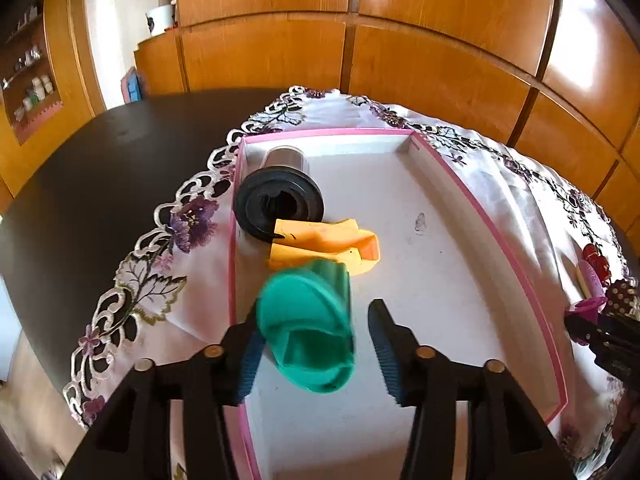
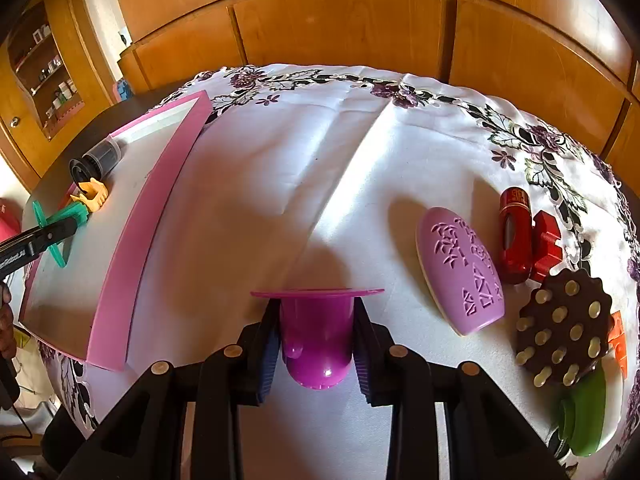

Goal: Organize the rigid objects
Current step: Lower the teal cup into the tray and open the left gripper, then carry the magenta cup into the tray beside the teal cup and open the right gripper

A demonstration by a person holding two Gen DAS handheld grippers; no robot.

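My left gripper (image 1: 314,344) is open above the pink-rimmed white tray (image 1: 496,236). A green plastic piece (image 1: 308,332) sits between its fingers, touching the left one, blurred. A yellow piece (image 1: 324,246) and a black cylinder (image 1: 280,200) lie in the tray beyond it. My right gripper (image 2: 316,348) is shut on a magenta cup-shaped piece (image 2: 318,332) just above the white floral cloth (image 2: 280,180). The tray (image 2: 148,216), green piece (image 2: 60,224) and left gripper (image 2: 40,240) show at the left of the right wrist view.
On the cloth to the right lie a lilac oval piece (image 2: 460,272), a red cylinder (image 2: 516,236), a red block (image 2: 546,246), a brown studded disc (image 2: 564,324), an orange piece (image 2: 618,340) and a green piece (image 2: 586,416). Wooden cabinets (image 2: 340,28) stand behind the dark table (image 1: 100,168).
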